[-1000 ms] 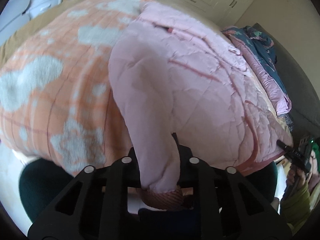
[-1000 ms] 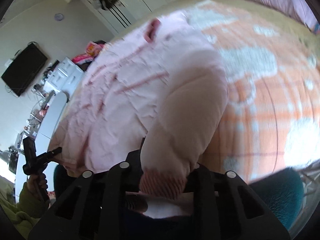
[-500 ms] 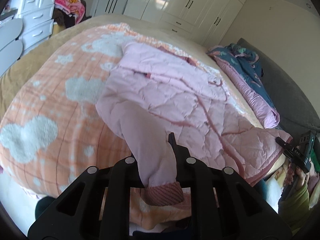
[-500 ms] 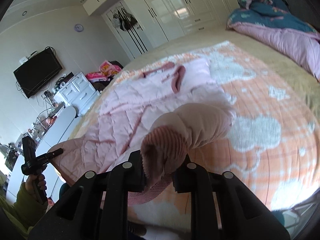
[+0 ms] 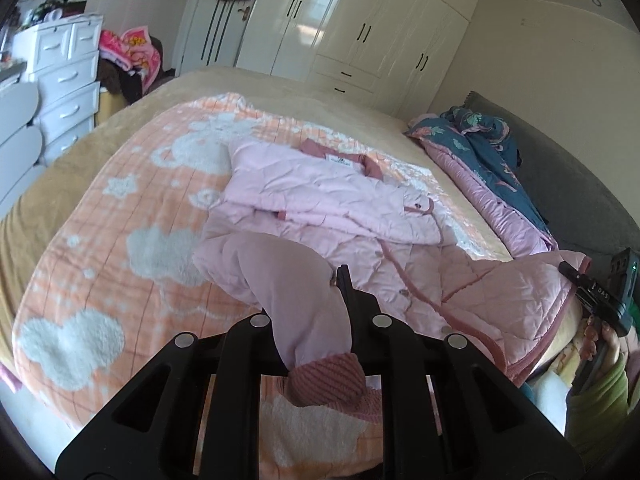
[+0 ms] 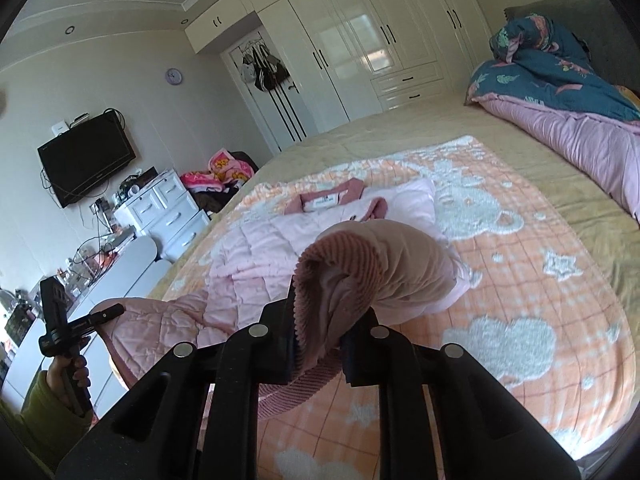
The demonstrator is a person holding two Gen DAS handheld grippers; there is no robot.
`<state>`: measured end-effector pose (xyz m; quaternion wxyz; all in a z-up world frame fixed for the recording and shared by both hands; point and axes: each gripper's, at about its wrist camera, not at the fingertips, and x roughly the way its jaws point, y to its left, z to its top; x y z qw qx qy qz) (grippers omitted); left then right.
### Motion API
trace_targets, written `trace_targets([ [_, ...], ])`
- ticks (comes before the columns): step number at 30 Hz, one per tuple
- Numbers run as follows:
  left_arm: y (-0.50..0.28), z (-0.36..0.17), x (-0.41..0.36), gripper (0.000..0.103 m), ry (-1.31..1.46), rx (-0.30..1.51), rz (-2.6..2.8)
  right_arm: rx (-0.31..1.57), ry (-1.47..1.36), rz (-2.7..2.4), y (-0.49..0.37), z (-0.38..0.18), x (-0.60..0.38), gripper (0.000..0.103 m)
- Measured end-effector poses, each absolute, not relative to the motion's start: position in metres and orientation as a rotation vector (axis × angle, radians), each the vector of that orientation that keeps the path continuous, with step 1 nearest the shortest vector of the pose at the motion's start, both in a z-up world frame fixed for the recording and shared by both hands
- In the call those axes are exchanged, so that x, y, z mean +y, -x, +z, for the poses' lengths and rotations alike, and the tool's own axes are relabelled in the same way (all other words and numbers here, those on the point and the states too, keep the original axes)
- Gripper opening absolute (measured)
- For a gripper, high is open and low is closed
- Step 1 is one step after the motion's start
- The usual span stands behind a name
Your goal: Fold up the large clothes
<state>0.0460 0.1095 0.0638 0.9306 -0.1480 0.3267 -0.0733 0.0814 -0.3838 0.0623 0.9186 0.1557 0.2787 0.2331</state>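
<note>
Change: a second ago both cameras sat low against the coat; now both have risen and pulled back, so the whole bed and wardrobe show, and each sleeve is lifted off the blanket.
Coat point(image 5: 336, 196): pink quilted, lying open on the orange blanket point(image 5: 120, 240) on the bed, near its middle.
Left gripper point(image 5: 316, 312): clenched on the left sleeve point(image 5: 296, 276) just above its ribbed cuff point(image 5: 328, 376), which hangs below the jaws.
Right gripper point(image 6: 320, 332): clamped on the right cuff point(image 6: 336, 264), sleeve bulging up behind it; in the left view it also seems to catch the hem corner point(image 5: 560, 272), though I cannot tell for sure.
Handling: soft, padded, bulky but light; it sags and holds no crease. The smooth shell may slip, so the ribbed cuffs are likely the surest hold.
Axis: long axis runs from collar point(image 6: 332, 200) to hem, collar toward the wardrobe point(image 6: 360, 48), hem toward the person.
Sleeves: both drawn back toward the person, bent at the shoulders.
Next, as a guess: bring the sleeves across the chest.
</note>
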Motion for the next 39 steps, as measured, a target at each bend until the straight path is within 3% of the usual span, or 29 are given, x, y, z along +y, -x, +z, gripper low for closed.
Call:
trace_targets([
  [39,-0.141,0.133,0.121,0.009,0.309,0.577,-0.090,0.497,-0.425,0.416,-0.162,0.115,-0.396,0.014],
])
